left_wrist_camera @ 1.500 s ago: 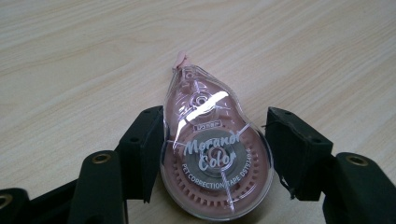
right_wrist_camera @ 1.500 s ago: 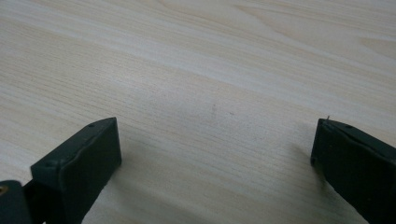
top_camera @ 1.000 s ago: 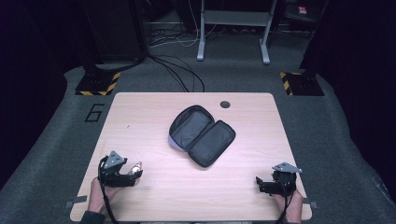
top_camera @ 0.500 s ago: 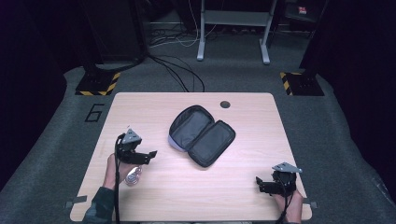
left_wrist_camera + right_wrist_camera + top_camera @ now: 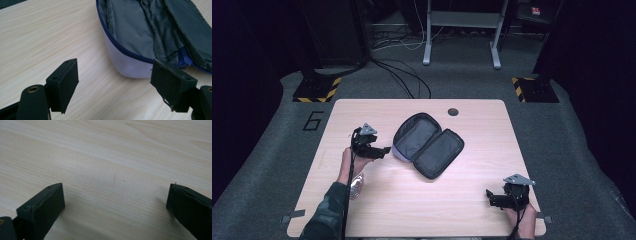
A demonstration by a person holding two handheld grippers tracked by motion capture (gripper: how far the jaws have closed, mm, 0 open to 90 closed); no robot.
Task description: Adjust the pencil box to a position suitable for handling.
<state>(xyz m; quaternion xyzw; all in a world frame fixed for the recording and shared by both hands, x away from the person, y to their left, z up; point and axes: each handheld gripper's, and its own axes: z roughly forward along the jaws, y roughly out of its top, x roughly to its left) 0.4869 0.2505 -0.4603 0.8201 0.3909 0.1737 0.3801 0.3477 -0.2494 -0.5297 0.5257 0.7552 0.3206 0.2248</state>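
In the high view, an open zippered pouch (image 5: 428, 145) is lying unfolded a little above the middle of the frame on the light wooden table (image 5: 472, 210), its two dark grey halves spread side by side and slanting from upper left to lower right. The left gripper (image 5: 382, 150) is hovering just beside the pouch's left end, left of the frame's centre, with the person's left hand (image 5: 348, 162) behind it and a sleeved forearm running down to the bottom edge. Its jaws have just been closing a little, yet they are standing well apart with nothing between them. In the left gripper view the pouch (image 5: 150, 37) is filling the upper right of the frame, showing a blue zip line along its rim and a pale lilac outer wall; the jaw at the right is sitting right at that wall, though whether it is touching is unclear, while the jaw at the left is hanging over bare wood. A small clear crumpled object (image 5: 356, 184) is lying on the table beside the forearm, lower left of centre. The right gripper (image 5: 490, 197) is resting at the lower right of the high view, well apart from the pouch, and in the right gripper view its jaws are gaping wide over plain tabletop (image 5: 112, 165).
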